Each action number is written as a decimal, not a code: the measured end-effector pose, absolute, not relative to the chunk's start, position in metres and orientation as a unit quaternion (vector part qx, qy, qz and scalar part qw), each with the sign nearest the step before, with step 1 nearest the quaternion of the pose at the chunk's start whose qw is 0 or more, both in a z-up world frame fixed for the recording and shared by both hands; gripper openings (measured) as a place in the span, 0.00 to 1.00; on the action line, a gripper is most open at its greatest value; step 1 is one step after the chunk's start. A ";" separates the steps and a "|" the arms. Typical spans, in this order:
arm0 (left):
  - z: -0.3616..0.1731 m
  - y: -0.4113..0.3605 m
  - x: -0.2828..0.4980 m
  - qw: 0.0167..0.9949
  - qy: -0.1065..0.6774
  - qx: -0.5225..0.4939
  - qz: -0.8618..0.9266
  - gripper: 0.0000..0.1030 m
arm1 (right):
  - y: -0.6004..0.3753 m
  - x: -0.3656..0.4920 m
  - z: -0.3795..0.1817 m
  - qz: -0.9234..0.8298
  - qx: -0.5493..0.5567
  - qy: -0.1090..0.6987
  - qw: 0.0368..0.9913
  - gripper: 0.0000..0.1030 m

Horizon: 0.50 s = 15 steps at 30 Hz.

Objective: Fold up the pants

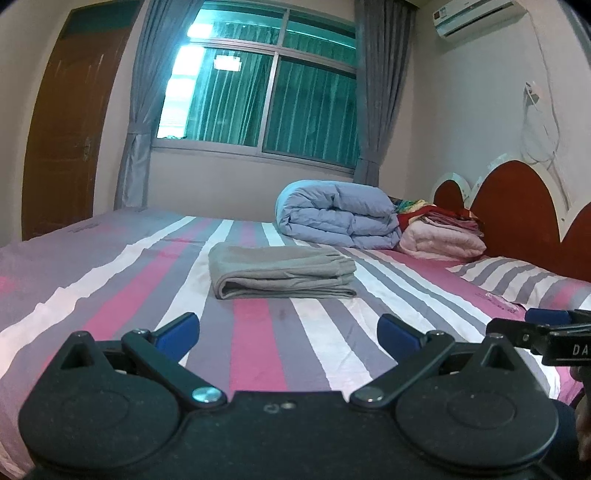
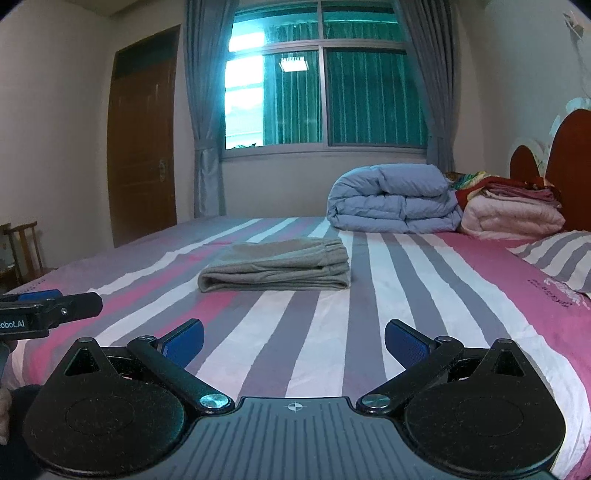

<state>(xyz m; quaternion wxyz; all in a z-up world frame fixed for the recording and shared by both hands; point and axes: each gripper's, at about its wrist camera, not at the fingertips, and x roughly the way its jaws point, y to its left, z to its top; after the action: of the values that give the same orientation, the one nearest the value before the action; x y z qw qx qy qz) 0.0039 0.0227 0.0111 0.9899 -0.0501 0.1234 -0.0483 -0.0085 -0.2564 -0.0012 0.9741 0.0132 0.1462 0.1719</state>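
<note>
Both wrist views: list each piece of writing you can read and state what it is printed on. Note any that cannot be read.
"DA", cut off at the frame edge: on the right gripper.
"obot.AI", start cut off: on the left gripper.
Dark print on the striped bedsheet: too blurred to read.
Label on the air conditioner: too small to read.

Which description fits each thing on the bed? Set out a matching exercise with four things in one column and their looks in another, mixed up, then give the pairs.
Things:
1. pants
2. duvet
3. pink blanket
4. left gripper

Descriptions:
A. pale blue, rolled up near the window end
B. grey, folded flat in the middle of the striped sheet
C. jaws apart, holding nothing
D. folded beside the headboard, under darker folded cloths

Pairs: 1-B, 2-A, 3-D, 4-C
</note>
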 end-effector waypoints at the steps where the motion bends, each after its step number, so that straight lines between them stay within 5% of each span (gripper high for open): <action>1: 0.011 0.022 0.003 0.990 0.123 -0.048 -0.048 0.94 | -0.257 -0.008 -0.001 0.172 0.014 0.146 0.974 1.00; 15: 0.011 0.021 0.004 0.990 0.123 -0.036 -0.052 0.94 | -0.260 -0.008 -0.001 0.168 0.020 0.149 0.974 1.00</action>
<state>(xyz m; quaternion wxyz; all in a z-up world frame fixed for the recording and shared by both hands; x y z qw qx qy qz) 0.0036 0.0207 0.0112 0.9904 -0.0363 0.1231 -0.0522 -0.0077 -0.2602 -0.0007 0.9743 0.0204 0.1486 0.1683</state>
